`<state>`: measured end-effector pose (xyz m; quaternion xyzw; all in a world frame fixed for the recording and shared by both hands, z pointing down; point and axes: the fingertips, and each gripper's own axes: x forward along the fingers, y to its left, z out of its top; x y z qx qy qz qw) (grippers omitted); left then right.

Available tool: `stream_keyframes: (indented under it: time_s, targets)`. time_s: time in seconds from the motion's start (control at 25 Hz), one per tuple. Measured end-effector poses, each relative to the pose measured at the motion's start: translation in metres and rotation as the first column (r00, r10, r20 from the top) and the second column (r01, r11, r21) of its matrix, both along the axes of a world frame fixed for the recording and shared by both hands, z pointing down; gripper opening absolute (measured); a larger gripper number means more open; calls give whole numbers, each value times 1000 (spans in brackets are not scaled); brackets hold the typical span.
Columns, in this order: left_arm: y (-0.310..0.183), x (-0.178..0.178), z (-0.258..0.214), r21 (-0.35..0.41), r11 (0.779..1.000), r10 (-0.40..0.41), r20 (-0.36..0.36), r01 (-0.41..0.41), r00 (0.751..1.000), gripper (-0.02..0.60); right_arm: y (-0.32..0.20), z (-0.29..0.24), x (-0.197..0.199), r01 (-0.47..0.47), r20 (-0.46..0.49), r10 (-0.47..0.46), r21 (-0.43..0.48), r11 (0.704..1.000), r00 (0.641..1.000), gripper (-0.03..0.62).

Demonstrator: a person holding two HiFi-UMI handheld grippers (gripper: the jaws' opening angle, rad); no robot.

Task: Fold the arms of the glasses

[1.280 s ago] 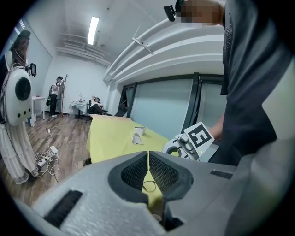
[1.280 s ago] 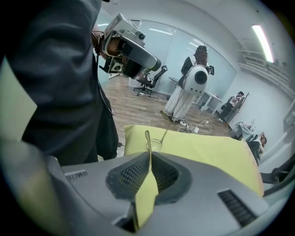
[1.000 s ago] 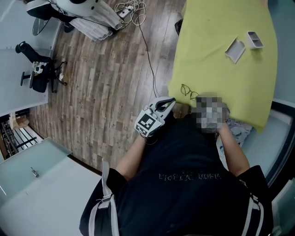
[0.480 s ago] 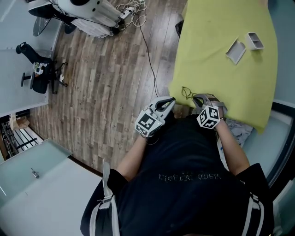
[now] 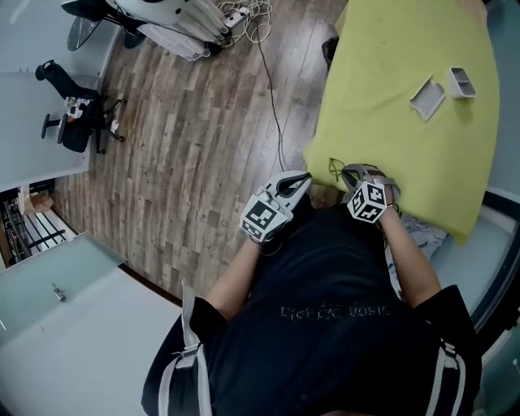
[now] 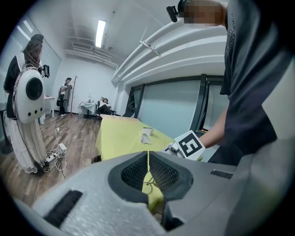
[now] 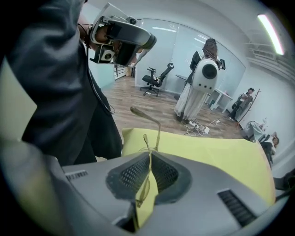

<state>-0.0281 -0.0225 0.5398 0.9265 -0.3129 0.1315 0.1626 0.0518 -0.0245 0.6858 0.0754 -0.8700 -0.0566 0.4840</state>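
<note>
Thin wire-framed glasses (image 5: 333, 167) lie at the near left corner of the yellow table (image 5: 406, 146). My right gripper (image 5: 348, 171) is shut on them. In the right gripper view the frame (image 7: 144, 186) runs between the closed pads of the right gripper (image 7: 150, 159), and one arm (image 7: 147, 116) sticks up and away. My left gripper (image 5: 301, 177) hangs just left of the table corner, off its edge, shut with nothing in it. In the left gripper view the left gripper (image 6: 148, 159) has its pads together, with the glasses (image 6: 148, 183) seen small beyond them.
Two white case parts (image 5: 428, 97) (image 5: 461, 81) lie far back on the table. To the left are wooden floor (image 5: 195, 146), cables (image 5: 268, 65), a white machine (image 5: 171, 16) and an office chair (image 5: 77, 122). A glass wall runs along the table's right.
The right gripper has moved in onto the glasses at the table corner and shut on them. The left gripper has stayed almost still. The head view has shifted slightly.
</note>
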Motion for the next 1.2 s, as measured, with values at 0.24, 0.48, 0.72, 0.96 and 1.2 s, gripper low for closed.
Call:
stream_keyframes:
  time_s: [0.24, 0.48, 0.72, 0.96, 1.2]
  targets:
    - [-5, -4, 2, -9, 1000, -29, -7, 28, 1000, 26, -2, 10, -5, 15, -8, -15, -39, 999, 1000, 31]
    - [-6, -4, 3, -19, 999, -36, -9, 35, 999, 26, -1, 21, -8, 41, -28, -43, -54, 998, 999, 31]
    - [-8, -8, 5, -25, 999, -46, -5, 46, 999, 26, 0, 30, -11, 50, -33, -52, -58, 997, 998, 31]
    - [-8, -12, 4, -23, 999, -50, -10, 49, 999, 26, 1, 43, -7, 58, -62, -62, -71, 996, 996, 31]
    - [-4, -16, 8, -33, 998, -56, -1, 56, 998, 26, -1, 49, -7, 52, -72, -58, -79, 996, 996, 31]
